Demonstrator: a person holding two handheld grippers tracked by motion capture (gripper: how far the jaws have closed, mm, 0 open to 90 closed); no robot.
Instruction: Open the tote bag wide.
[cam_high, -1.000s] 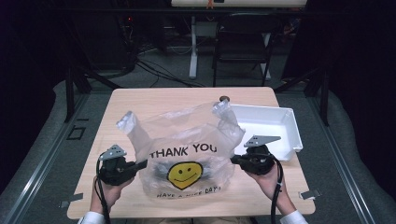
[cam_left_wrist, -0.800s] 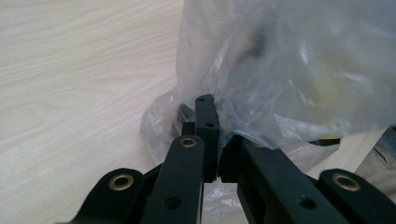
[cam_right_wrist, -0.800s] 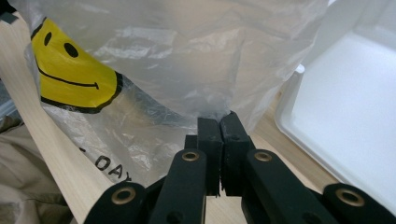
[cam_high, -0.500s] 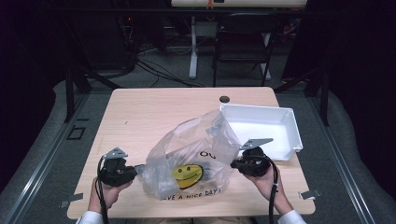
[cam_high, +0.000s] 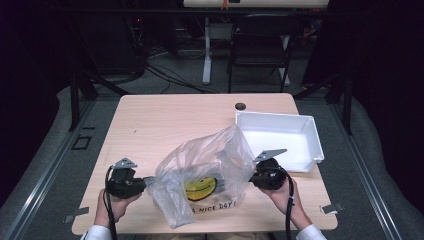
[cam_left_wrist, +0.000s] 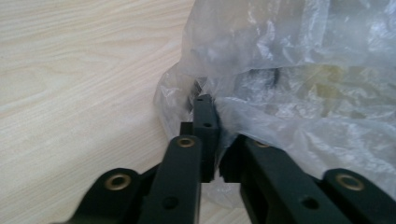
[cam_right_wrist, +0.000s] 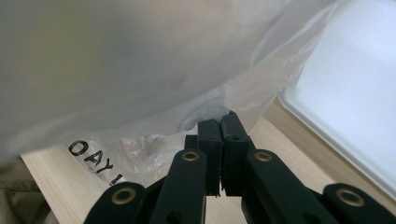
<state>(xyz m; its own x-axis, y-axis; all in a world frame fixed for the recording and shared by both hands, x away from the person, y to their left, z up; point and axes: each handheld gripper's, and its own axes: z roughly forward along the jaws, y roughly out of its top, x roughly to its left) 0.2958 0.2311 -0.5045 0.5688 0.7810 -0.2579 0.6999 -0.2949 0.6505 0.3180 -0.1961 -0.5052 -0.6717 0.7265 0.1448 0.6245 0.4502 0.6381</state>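
Bag (cam_high: 205, 170) is thin, slippery film: we grip edges. Right fingers (cam_right_wrist: 220, 128) clamp it; left fingers (cam_left_wrist: 205, 112) just parting, film between.

Printed in black capitals on the clear plastic bag (cam_high: 207, 167): "NICE DAY!", legible along the lower front edge in the high view, just under a yellow smiley face (cam_high: 201, 187) that is partly creased. Seen again from the right gripper view on the same bag (cam_right_wrist: 140, 70), near the tabletop (cam_right_wrist: 56, 172), as the fragment "DAY!", tilted and cut off by folds. Rest of the wording hidden in crumpled plastic; nothing else readable.
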